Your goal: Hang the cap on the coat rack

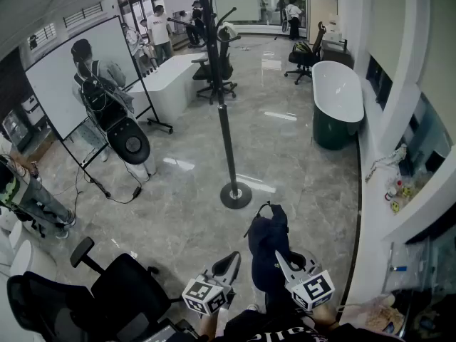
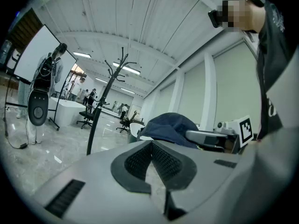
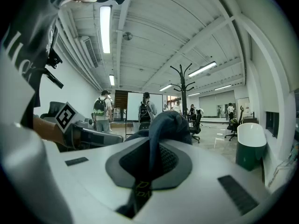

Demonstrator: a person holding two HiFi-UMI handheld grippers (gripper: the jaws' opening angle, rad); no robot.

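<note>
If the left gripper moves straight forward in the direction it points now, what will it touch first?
Most likely the dark blue cap, which the right gripper holds just ahead of the left gripper. Depth is hard to judge; it might pass beside it.

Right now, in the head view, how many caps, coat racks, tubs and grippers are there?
Cap: 1
Coat rack: 1
Tub: 1
Grippers: 2, left gripper, right gripper
Total: 5
</note>
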